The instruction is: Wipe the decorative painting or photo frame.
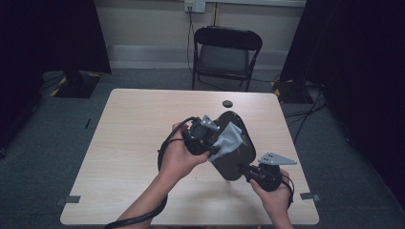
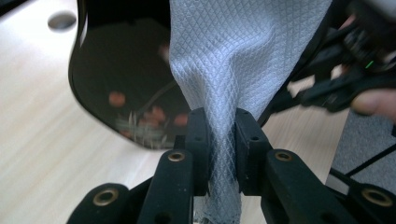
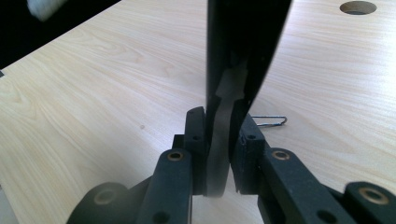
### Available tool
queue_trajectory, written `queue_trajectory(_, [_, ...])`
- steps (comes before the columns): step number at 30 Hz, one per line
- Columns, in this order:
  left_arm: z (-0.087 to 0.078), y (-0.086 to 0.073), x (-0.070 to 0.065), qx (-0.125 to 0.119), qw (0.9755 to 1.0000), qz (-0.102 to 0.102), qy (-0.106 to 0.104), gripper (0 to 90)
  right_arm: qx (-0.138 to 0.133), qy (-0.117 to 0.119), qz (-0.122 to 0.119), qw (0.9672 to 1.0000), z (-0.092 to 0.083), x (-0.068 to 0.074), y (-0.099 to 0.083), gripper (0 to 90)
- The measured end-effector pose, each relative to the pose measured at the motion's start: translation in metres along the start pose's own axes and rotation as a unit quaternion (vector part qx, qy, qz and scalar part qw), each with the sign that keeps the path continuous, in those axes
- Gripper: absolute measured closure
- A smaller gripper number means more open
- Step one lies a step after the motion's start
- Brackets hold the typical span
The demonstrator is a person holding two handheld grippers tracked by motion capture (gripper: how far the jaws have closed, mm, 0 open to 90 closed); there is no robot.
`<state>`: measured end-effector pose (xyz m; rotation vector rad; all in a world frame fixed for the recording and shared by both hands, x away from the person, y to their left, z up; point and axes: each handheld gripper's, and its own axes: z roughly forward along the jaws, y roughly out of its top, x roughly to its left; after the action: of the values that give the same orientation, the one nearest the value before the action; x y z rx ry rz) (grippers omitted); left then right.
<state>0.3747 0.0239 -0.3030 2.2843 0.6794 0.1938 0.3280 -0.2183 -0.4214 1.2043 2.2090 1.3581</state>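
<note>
High view: a person's forearms enter from the bottom edge, each hand carrying a two-jaw gripper over a pale wood table (image 1: 129,143). Nearest the camera, the right gripper (image 1: 244,169) pinches the near edge of a dark, glossy, oval tray (image 1: 239,157), which is held tilted above the tabletop near its middle, slightly right. A grey three-cornered plate tops that gripper. Just beyond and to the left, the left gripper (image 1: 210,150) clamps a pale grey cloth (image 1: 228,138) that lies against the tray's face.

Left gripper view: both black jaws are closed tight on a bunched fold of the cloth (image 2: 233,70), whose diamond weave fans out upward. Behind it the tray (image 2: 121,70) shows a shiny dark surface carrying blurred reflections, and the right gripper appears farther off at the right edge.

Right gripper view: the jaws are closed on the tray's thin rim (image 3: 243,46), seen edge-on and standing nearly upright. A small wire clip (image 3: 268,121) lies on the table just behind the jaws.

Farther off, a round cable hole (image 1: 228,103) marks the table's far edge. Beyond it stands a black folding chair (image 1: 227,55) on grey carpet, flanked by dark curtains, with a wall socket (image 1: 195,5) above.
</note>
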Motion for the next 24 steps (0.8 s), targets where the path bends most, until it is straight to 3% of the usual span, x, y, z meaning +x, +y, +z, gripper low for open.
queue_trajectory(4, [0.005,0.010,-0.009,0.000,0.9999,0.014,-0.007,78.3,0.000,0.000,0.000,1.0000,0.000,0.000,0.000,78.8])
queue_trajectory(9, [0.019,0.007,-0.012,0.010,0.9997,0.016,-0.013,78.3,0.000,0.001,0.000,1.0000,0.000,0.000,0.000,78.8])
queue_trajectory(24, [0.055,-0.029,-0.012,0.051,0.9985,0.004,-0.021,78.3,0.000,0.001,0.001,1.0000,0.000,0.000,0.000,78.7])
